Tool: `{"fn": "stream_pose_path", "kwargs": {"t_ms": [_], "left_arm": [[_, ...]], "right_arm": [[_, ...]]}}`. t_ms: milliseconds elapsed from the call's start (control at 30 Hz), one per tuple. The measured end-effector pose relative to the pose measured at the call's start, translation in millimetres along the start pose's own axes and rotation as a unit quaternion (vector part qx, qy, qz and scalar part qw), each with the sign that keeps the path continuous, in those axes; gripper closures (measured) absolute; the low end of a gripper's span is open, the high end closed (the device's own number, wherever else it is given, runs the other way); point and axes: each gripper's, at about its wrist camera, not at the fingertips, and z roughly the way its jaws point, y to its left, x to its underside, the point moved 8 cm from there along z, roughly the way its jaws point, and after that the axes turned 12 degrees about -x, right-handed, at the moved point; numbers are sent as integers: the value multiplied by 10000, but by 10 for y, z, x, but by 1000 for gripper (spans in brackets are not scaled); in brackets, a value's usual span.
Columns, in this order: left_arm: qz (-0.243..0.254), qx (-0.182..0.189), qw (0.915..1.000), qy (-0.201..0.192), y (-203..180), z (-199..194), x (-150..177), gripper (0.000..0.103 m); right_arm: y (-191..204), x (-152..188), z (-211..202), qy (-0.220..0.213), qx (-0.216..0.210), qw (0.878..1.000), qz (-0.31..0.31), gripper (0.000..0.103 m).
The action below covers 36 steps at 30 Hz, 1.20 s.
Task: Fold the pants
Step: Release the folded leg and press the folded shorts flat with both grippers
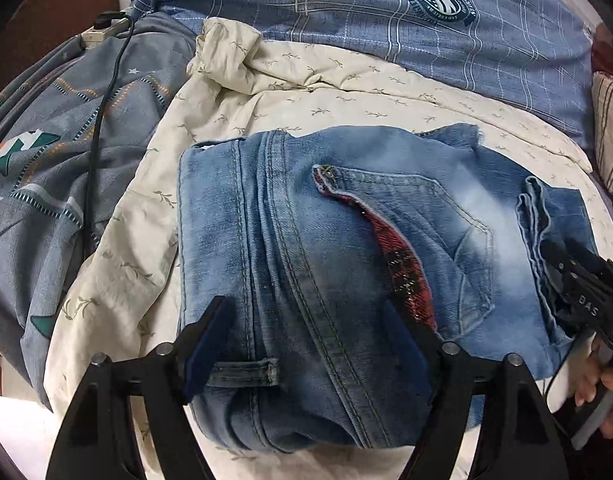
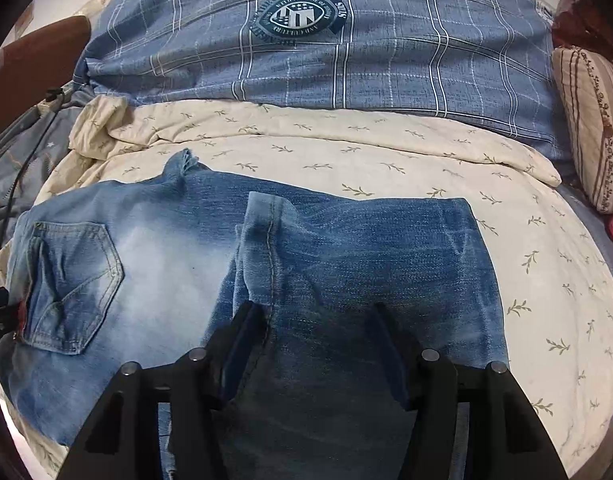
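Faded blue jeans (image 1: 346, 240) lie folded flat across the bed, waistband at the left, seat up. A back pocket (image 2: 72, 284) gapes, showing red plaid lining (image 1: 406, 272). The legs are doubled back, hems (image 2: 266, 208) resting mid-garment.

L black two-finger gripper (image 1: 306, 332): jaws spread wide, pointing fwd, angled down. R black two-finger gripper (image 2: 320, 336): jaws also wide apart, angled down. Person's bare hand (image 1: 604, 392) wraps R gripper's handle, seen from L wrist cam.
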Motion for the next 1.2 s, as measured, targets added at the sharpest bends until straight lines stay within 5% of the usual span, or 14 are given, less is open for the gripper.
{"fn": "stream_pose_path", "kwargs": {"t_ms": [167, 333, 500, 767, 967, 1200], "left_arm": [[-291, 269, 9983, 436, 101, 193, 23, 7], [-204, -83, 9990, 385, 90, 181, 32, 0], [-336, 11, 9978, 579, 151, 219, 104, 0], [-423, -180, 9954, 843, 171, 131, 20, 0], [-380, -406, 9984, 120, 244, -385, -265, 0], [-495, -427, 9979, 29, 475, -594, -95, 0]], "right_arm": [[-23, 9, -19, -42, -108, 9999, 110, 41], [-33, -2, -117, -108, -367, 9990, 238, 41], [-104, -67, -390, -576, -519, 9967, 259, 41], [-280, -27, -392, -404, -534, 9969, 419, 41], [-302, 42, -246, -103, -501, 9976, 458, 41], [-209, 120, -114, 94, -22, 9998, -152, 40]]}}
